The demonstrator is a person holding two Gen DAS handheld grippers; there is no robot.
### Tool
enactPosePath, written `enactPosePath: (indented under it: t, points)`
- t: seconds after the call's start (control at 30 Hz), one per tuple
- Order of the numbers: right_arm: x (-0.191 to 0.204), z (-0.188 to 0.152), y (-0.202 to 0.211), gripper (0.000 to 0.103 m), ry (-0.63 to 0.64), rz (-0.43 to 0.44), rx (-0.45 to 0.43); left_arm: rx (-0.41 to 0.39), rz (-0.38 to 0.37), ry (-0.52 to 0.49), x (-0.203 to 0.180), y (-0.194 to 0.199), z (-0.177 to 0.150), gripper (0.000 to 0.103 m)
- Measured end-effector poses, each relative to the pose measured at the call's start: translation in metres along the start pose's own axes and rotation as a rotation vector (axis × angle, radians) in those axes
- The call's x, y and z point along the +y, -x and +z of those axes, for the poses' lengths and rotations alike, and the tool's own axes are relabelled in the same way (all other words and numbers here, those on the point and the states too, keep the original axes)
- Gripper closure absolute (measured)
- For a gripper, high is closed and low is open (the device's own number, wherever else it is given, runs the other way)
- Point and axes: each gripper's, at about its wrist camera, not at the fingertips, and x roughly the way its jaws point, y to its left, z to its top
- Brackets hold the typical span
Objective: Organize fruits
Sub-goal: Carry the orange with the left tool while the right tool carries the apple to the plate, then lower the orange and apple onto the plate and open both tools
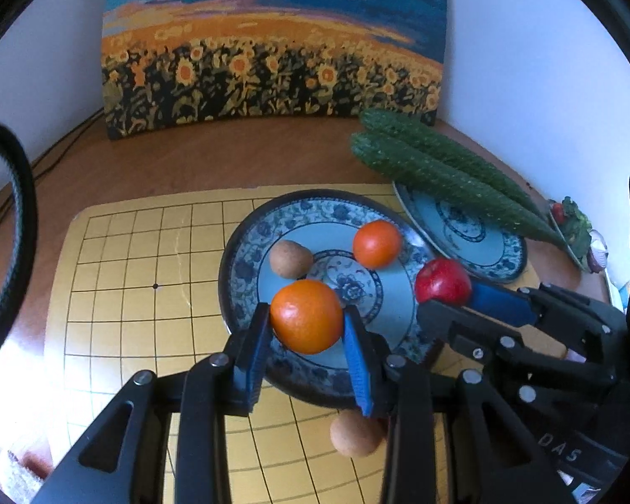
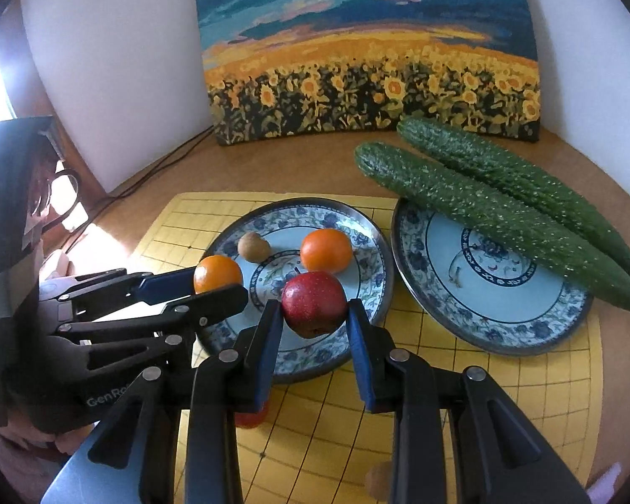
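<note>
Left claw (image 1: pixel 306 332) clamped on orange (image 1: pixel 305 316), right claw (image 2: pixel 315 323) on red apple (image 2: pixel 314 304) — both round, smooth, likely slippery; pinch across widest middle, gently.

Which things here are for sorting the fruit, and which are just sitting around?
For the job: orange in the left gripper, red apple in the right gripper, second orange, small brown fruit, fruit plate.

Lying about: cucumbers, other plate, sunflower painting, grid mat.
</note>
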Motion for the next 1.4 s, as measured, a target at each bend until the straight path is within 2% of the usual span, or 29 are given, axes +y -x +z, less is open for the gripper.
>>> enactPosePath:
  t: [0.37, 1.0, 1.23, 1.4]
  points:
    - [-0.006, 0.002, -0.023, 0.071, -0.012, 0.006, 0.022, -0.008, 0.006, 0.023, 0.002, -0.009, 0.006, 0.068]
    - [-0.007, 0.001, -0.022, 0.07, -0.006, 0.011, 0.012, 0.009, 0.011, 0.01, -0.001, -0.01, 0.004, 0.068]
    - [-0.006, 0.0, -0.015, 0.061, -0.006, 0.002, -0.012, 0.021, -0.006, 0.032, 0.002, -0.003, 0.006, 0.064]
    - [-0.004, 0.0, -0.006, 0.06, -0.015, 0.017, -0.014, 0.01, -0.015, 0.025, 0.001, 0.01, 0.006, 0.064]
